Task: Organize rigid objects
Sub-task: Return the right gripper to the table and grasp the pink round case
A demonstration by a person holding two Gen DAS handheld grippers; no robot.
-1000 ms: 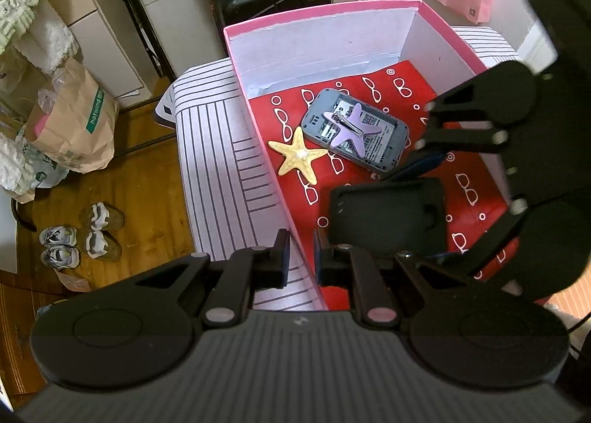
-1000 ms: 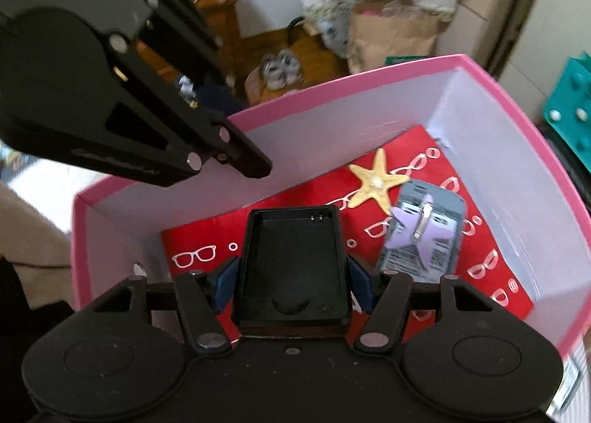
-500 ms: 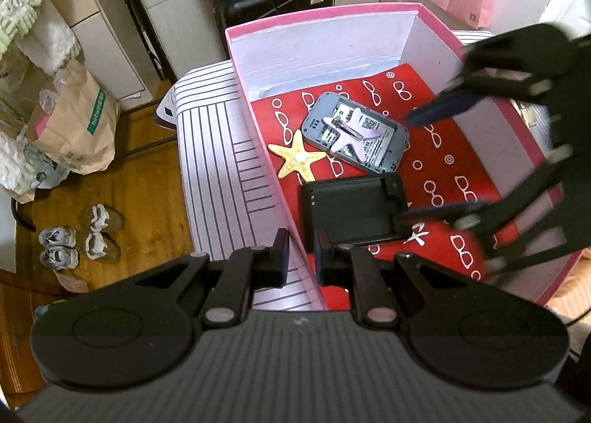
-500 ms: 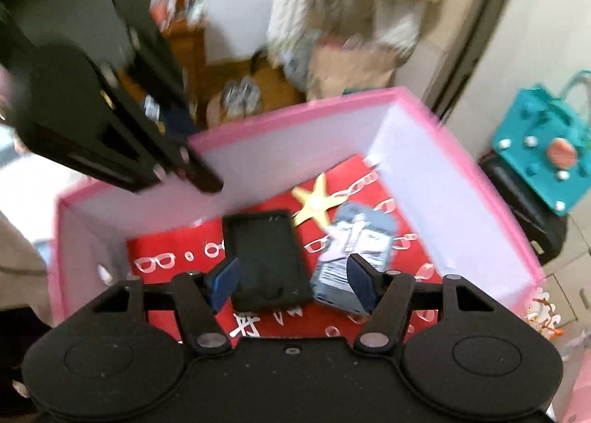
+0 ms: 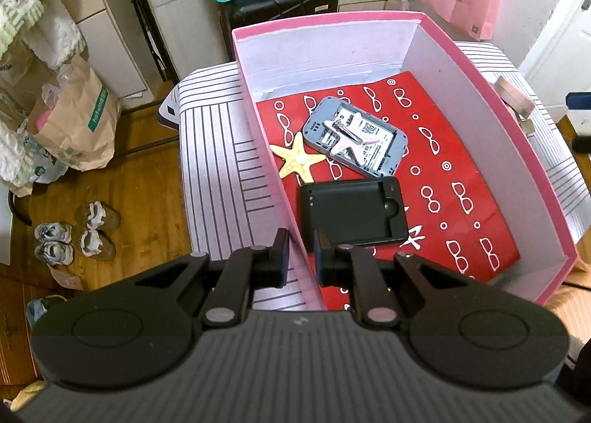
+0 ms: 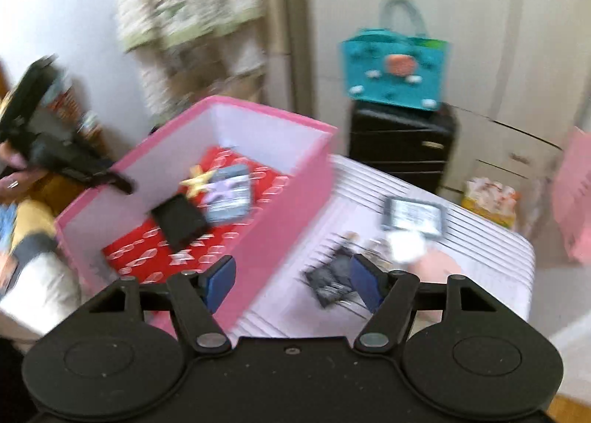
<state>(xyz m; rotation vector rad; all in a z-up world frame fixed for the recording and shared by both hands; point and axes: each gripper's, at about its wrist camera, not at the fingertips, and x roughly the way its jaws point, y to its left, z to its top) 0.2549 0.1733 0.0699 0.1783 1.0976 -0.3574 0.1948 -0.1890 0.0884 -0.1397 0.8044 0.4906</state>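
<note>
While left claw [image 5: 300, 251] pinches pink box [image 5: 491, 98] wall: charger [image 5: 352, 214], phone [image 5: 354, 142], starfish [image 5: 295, 160] inside; right claw [image 6: 291, 284] widening, empty.

The black tray [image 5: 352, 214] now lies loose in the pink box [image 5: 498, 109]; the right gripper [image 6: 291, 280] (jaws just opening, empty) hangs outside it

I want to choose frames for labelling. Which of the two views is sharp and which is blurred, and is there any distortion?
Left wrist view: sharp; the pink box, yellow starfish and black charger cradle read clearly, though the fisheye bends straight edges. Right wrist view: motion-blurred throughout; only the right gripper looks crisp, and items on the striped cloth smear.
</note>
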